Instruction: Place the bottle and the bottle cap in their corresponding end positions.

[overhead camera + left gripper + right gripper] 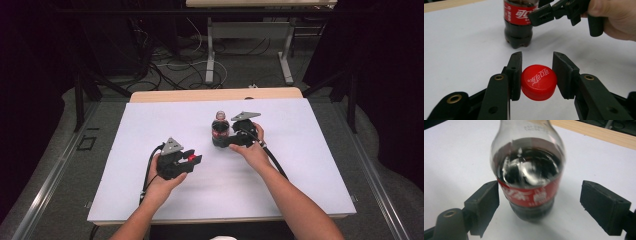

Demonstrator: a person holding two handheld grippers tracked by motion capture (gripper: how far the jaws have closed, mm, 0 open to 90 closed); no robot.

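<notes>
two grippers busy: left gripper point(537, 75) pinches the red bottle cap point(539, 82) at 7 o'clock of the cola bottle point(220, 131), right gripper point(541, 210) jaws spread around the bottle, so back off straight, no nudging it.

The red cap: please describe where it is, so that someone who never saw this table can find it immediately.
On the white table, look to the person's left hand, near the front edge. The left claw holds the red cap between its two black jaws. It is the only small red disc with white lettering; the cola bottle stands farther back, by the right claw.
</notes>
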